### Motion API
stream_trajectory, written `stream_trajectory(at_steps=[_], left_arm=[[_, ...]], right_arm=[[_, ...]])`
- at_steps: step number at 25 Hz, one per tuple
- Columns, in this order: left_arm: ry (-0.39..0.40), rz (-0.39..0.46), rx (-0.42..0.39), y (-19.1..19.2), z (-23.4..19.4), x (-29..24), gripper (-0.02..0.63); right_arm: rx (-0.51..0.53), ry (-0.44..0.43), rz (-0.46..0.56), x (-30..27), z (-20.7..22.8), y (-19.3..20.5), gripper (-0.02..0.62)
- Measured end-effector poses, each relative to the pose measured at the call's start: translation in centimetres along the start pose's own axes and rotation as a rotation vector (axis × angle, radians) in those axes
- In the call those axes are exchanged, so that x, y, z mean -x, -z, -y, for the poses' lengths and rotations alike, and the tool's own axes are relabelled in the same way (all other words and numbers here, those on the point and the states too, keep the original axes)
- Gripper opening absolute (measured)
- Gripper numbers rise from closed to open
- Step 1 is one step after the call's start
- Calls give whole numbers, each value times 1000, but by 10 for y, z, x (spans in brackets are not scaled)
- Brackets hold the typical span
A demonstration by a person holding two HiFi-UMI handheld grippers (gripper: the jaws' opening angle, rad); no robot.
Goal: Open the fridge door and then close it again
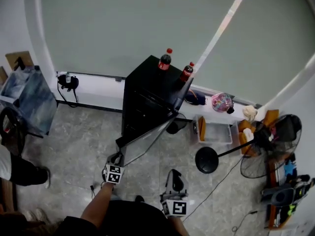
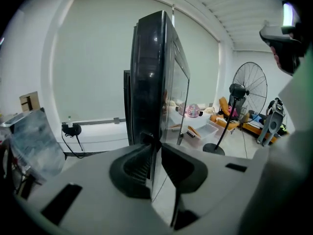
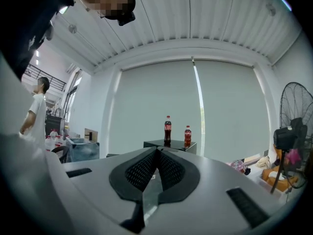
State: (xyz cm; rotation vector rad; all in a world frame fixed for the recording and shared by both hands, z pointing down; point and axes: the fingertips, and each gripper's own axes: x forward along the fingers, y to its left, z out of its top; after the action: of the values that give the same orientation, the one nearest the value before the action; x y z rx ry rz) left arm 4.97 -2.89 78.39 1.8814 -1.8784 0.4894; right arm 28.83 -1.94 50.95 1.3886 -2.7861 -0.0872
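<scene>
Head view, first speaker: does any writing read?

Second speaker: None. The two cola bottles [image 1: 165,60] [image 1: 186,73] on top of the black fridge [image 1: 142,92] have red caps and red labels, but the print is too small. Each gripper's cube shows only black-and-white square markers.

First speaker: What are the counts?

Second speaker: One fridge, near the far wall at mid-scene. One fridge door [image 1: 147,139], swung wide open toward the person. Two bottles, two grippers, one clear bin [image 1: 215,132] to the right and one round fan base [image 1: 206,160] nearer.

First speaker: And the tools?

Second speaker: The left gripper [image 1: 118,159] sits at the door's free edge. In the left gripper view the left gripper [image 2: 157,153] has its jaws partly apart, with that edge of the door [image 2: 149,82] clamped between them. The right gripper [image 1: 175,173] hangs near the person, apart from the door. In the right gripper view the right gripper [image 3: 157,153] has its jaws together on nothing.

First speaker: What is hidden?

Second speaker: The fridge's inside is screened by the door. A seated person [image 1: 15,166] is cut off at the left edge.
</scene>
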Motion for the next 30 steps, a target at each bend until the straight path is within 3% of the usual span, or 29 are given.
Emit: stream_trajectory(at_steps=[8,15,30], left_arm=[[-109,8,70,13,39,11,63],[-174,9,120,19,73,20,63],[-184,-5,150,26,99,27,58]], right_arm=[[5,-121,11,21,45,6,6],[-21,-214,-20,35,55,16,6],[-56,-266,6,37,51,9,6]])
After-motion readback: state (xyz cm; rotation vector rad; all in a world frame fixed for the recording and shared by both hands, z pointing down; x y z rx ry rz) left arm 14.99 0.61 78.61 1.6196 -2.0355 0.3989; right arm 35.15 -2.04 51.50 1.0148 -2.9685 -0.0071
